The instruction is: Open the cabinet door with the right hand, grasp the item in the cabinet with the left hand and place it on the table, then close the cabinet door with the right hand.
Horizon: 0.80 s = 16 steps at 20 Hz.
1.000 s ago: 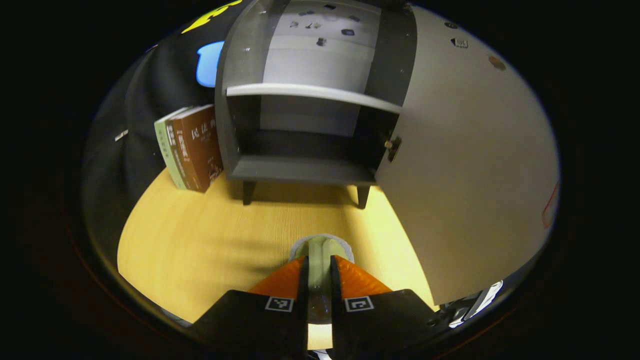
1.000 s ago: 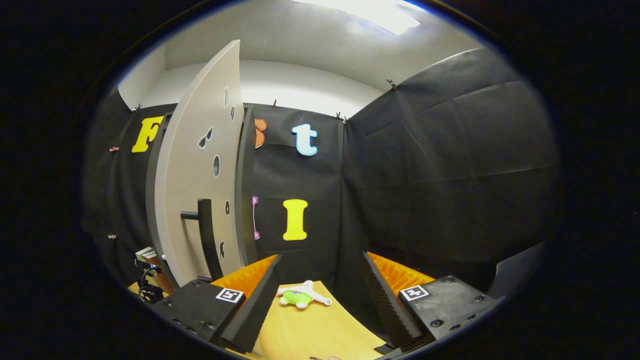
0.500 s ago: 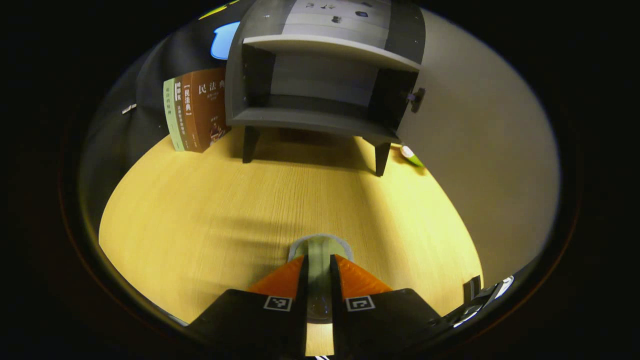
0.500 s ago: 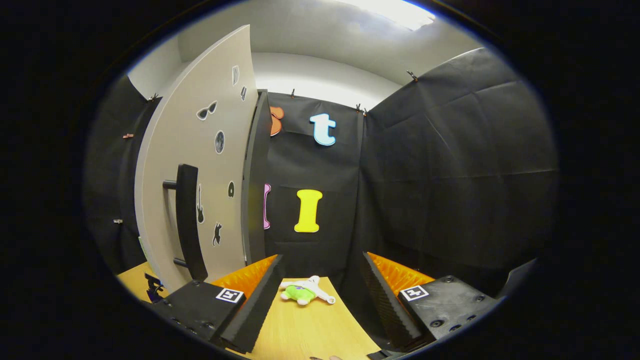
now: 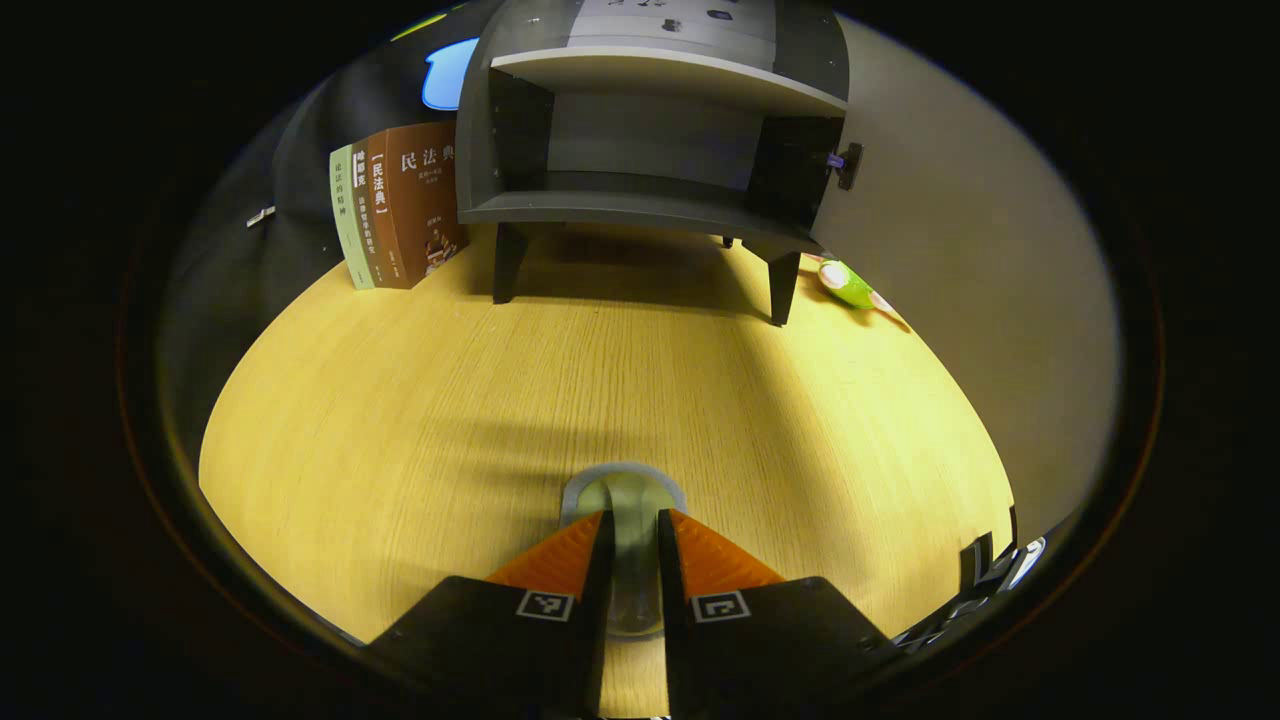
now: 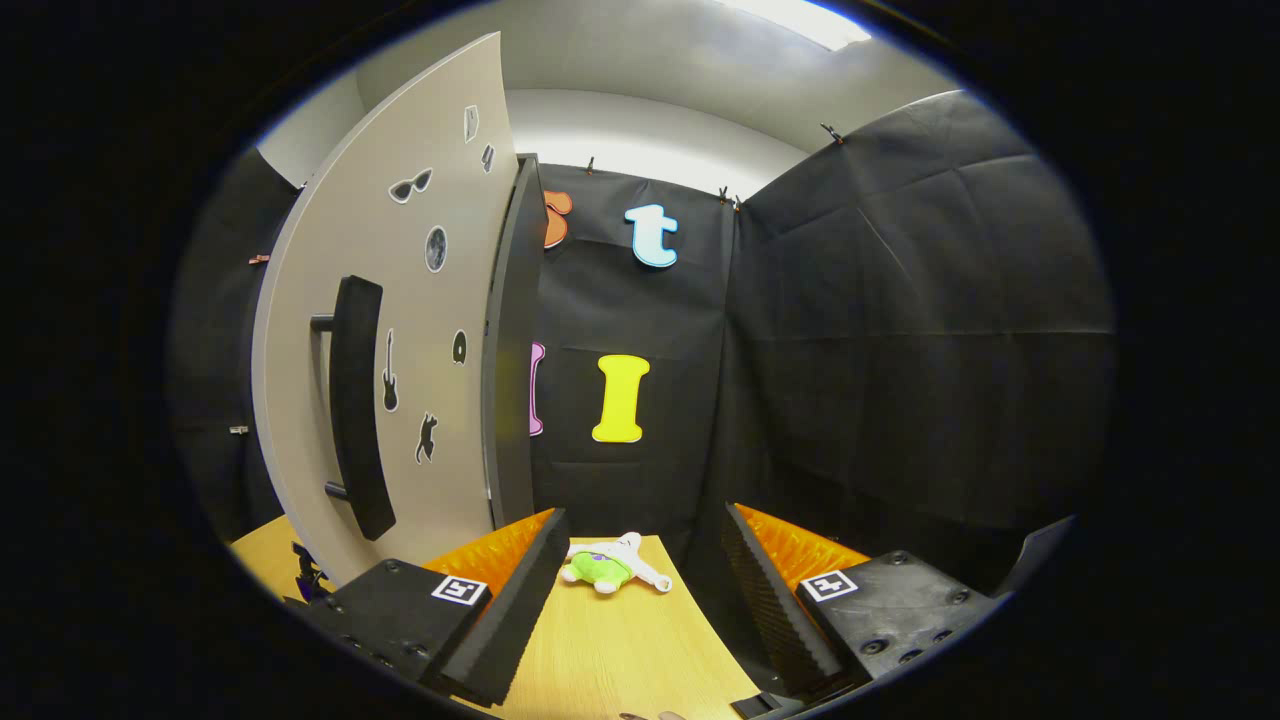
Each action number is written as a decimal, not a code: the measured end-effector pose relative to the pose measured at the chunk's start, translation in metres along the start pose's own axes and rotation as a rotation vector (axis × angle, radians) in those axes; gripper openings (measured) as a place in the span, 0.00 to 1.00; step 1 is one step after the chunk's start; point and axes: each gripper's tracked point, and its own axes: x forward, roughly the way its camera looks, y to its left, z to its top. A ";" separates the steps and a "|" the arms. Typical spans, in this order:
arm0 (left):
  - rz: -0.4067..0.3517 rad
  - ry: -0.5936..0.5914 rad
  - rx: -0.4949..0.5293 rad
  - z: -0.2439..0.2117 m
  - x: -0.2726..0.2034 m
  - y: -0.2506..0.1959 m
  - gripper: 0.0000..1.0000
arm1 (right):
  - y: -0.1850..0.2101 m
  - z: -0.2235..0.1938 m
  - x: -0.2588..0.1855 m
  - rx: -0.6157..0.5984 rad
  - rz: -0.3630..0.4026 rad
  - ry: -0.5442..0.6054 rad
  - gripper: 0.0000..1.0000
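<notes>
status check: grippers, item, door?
Left gripper shut on pale round item, low over table. Right gripper open, holding nothing. Cabinet door open, handle untouched. Plush toy beside cabinet.
</notes>
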 end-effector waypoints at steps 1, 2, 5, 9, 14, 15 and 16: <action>-0.001 0.002 -0.003 0.000 -0.002 0.000 0.31 | -0.001 0.002 -0.001 0.001 -0.001 -0.005 0.98; 0.006 0.000 -0.003 0.002 -0.004 0.001 0.28 | -0.001 0.003 -0.002 0.003 -0.003 -0.008 0.98; 0.021 -0.026 0.016 0.009 -0.010 0.006 0.60 | -0.002 0.006 -0.006 0.011 -0.005 -0.012 0.98; 0.003 -0.056 0.008 0.021 -0.027 0.008 0.89 | 0.000 0.010 -0.009 0.026 0.005 -0.016 0.98; -0.030 -0.163 -0.004 0.068 -0.082 0.008 0.95 | 0.023 0.022 -0.024 0.061 0.095 -0.027 0.98; -0.045 -0.209 0.001 0.085 -0.100 0.008 0.95 | 0.025 0.026 -0.029 0.073 0.112 -0.033 0.98; -0.057 -0.263 0.010 0.105 -0.119 0.008 0.95 | 0.033 0.030 -0.029 0.093 0.134 -0.039 0.98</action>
